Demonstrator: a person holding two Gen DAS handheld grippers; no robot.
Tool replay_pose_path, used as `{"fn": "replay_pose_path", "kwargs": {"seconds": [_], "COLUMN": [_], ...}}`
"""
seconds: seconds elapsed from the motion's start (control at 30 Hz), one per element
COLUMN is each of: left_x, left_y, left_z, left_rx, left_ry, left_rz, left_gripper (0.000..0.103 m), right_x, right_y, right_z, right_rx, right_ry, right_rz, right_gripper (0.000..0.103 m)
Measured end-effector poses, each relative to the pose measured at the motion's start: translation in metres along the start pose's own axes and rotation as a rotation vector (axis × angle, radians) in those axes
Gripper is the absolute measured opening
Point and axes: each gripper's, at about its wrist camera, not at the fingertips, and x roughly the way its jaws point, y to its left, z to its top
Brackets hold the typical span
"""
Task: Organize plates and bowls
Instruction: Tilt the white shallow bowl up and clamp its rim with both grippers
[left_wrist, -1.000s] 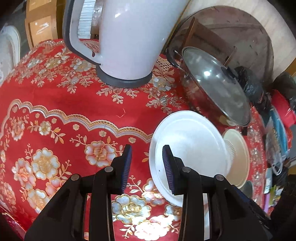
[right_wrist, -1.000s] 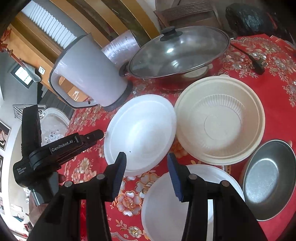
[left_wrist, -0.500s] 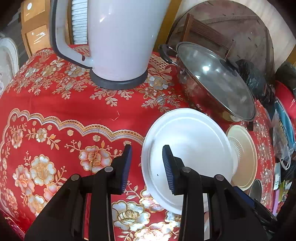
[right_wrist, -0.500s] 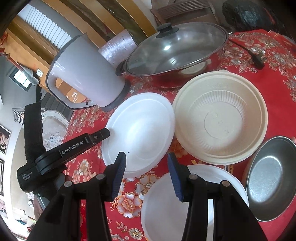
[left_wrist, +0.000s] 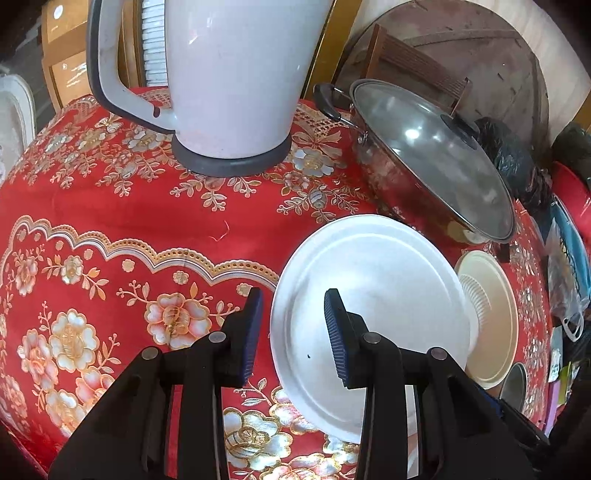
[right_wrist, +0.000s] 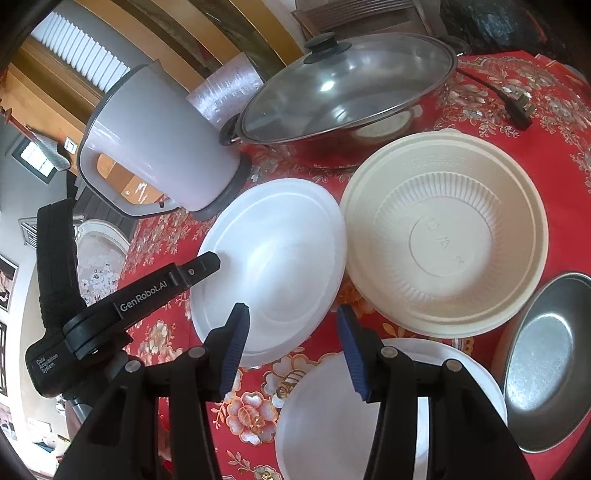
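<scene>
Reaching in from the left, the left gripper (left_wrist: 291, 325) hangs low over the tabletop (left_wrist: 110, 206) with its jaws apart and nothing between them, straddling the left rim of the white plate (left_wrist: 373, 295); in the right view its black body (right_wrist: 147, 295) comes in from the left with its tip at that same rim. The plate looks like thin foam or plastic, so I judge it light, a little flexible and easy to crease. The rim, where it lifts off the cloth, is the place to pinch, gently, because a hard squeeze could buckle it and a smooth surface may slip. Right of it, touching or nearly so, sits the cream bowl (right_wrist: 447, 243), ribbed thin plastic, also light and springy, and best taken by its flanged lip. The right gripper (right_wrist: 291, 350) is held above the near edge of the scene, tilted down, jaws apart and empty, over the gap between the white plate and a second plate (right_wrist: 332, 417) lying nearest. A steel bowl (right_wrist: 543, 369) at the right is stiffer and likely slick. Kettle (right_wrist: 159, 147) and lidded wok (right_wrist: 347, 77) stand far behind, near enough to bump on a careless lift
</scene>
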Motion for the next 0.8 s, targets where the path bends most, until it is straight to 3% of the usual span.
{"fn": "replay_pose_path", "kwargs": {"seconds": [0.8], "left_x": [0.014], "left_y": [-0.011], "left_z": [-0.004], "left_rx": [0.066], "left_ry": [0.019], "left_rz": [0.032], "left_gripper": [0.034], "right_x": [0.013], "right_y": [-0.002], "right_z": [0.003], "right_rx": [-0.009], "right_ry": [-0.001], "right_rz": [-0.025], "right_gripper": [0.046]}}
